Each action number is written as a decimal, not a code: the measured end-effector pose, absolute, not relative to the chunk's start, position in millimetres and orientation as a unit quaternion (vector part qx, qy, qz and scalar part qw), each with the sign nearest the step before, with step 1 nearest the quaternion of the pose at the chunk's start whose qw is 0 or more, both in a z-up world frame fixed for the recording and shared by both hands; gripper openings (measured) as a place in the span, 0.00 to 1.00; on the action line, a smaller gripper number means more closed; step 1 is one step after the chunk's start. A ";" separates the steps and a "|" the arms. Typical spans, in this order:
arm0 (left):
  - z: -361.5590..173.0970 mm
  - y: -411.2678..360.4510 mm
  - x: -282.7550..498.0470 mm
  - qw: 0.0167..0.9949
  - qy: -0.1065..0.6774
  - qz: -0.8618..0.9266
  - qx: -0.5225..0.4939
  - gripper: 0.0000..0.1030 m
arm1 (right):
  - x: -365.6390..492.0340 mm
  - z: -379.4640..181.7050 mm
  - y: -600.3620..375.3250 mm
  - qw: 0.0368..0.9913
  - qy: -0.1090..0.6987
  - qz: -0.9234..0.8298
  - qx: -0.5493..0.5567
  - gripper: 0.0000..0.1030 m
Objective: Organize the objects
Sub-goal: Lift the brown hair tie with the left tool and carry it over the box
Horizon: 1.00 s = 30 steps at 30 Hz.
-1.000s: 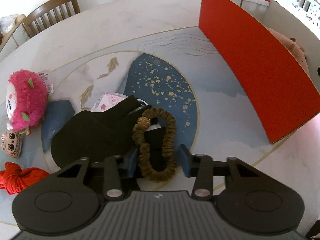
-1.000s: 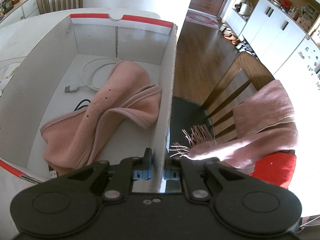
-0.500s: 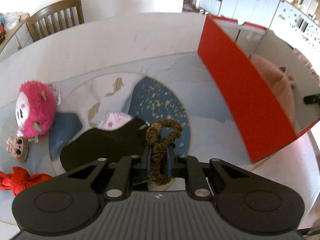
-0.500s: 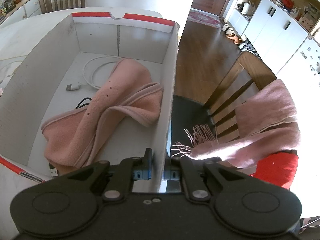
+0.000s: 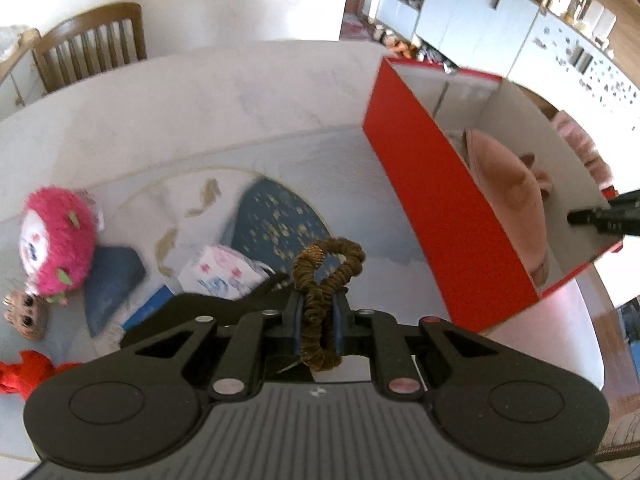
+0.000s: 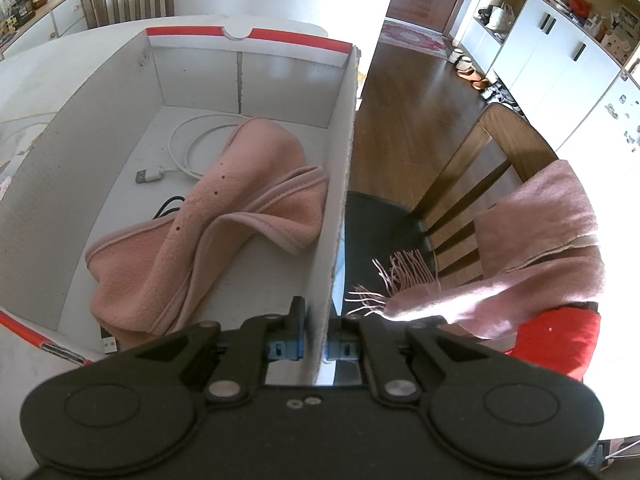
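Between the blue-padded fingers of the left gripper (image 5: pixel 316 312) hangs a brown, ruffled fabric hair scrunchie (image 5: pixel 320 280), pinched at its middle so that a loop stands up beyond the fingertips and its tail droops toward the camera; it is held above the round white table with a blue-and-gold printed mat (image 5: pixel 224 120). Just beneath and to the left lies a flat black fabric piece (image 5: pixel 208 304), with a pink-and-white patterned packet (image 5: pixel 224 276) beyond it. Farther left sit a fluffy pink plush toy with a white face (image 5: pixel 56 244), a small brown big-eyed doll head (image 5: pixel 26 318) and a red cloth bundle (image 5: pixel 24 372). To the right stands an open cardboard box, red outside and white inside (image 5: pixel 448 216). The right gripper (image 6: pixel 316 344) is pressed onto that box's right wall (image 6: pixel 340 184), one finger inside and one outside. Inside the box lie a crumpled pink fleece cloth (image 6: pixel 208 232) and a coiled white USB cable (image 6: pixel 180 152). Right of the box, a pink fringed scarf (image 6: pixel 520 248) drapes over a wooden chair (image 6: pixel 480 168).
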<state>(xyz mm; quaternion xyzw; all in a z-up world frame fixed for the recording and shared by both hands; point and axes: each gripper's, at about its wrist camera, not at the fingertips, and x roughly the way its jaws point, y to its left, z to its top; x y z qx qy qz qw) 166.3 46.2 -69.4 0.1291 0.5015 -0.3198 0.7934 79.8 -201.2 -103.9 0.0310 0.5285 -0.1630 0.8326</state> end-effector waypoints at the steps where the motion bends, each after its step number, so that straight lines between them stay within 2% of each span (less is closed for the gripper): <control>1: -75.4 43.8 163.2 0.787 0.508 -0.325 0.132 0.13 | 79.8 -104.0 -201.1 0.833 0.528 -0.163 0.031 0.06; 8: -109.2 43.4 157.1 0.748 0.559 -0.343 0.105 0.13 | 79.5 -104.1 -200.5 0.833 0.528 -0.163 0.030 0.06; 15: -103.0 50.1 158.1 0.736 0.562 -0.372 0.058 0.13 | 79.1 -104.3 -200.4 0.833 0.529 -0.162 0.029 0.06; 19: -106.6 42.4 159.9 0.742 0.555 -0.362 0.102 0.13 | 79.0 -104.0 -200.0 0.833 0.528 -0.162 0.028 0.07; 24: -127.2 39.5 155.8 0.727 0.575 -0.361 0.106 0.13 | 78.8 -104.0 -199.7 0.833 0.528 -0.161 0.028 0.07; 27: -130.4 37.3 154.2 0.721 0.578 -0.365 0.109 0.17 | 78.1 -103.4 -199.6 0.833 0.528 -0.160 0.027 0.06; 29: -129.3 35.0 154.5 0.718 0.579 -0.369 0.112 0.22 | 78.1 -103.4 -199.5 0.833 0.528 -0.160 0.027 0.07; 30: -129.1 33.5 154.8 0.717 0.579 -0.372 0.112 0.28 | 78.0 -103.2 -199.5 0.834 0.528 -0.160 0.027 0.07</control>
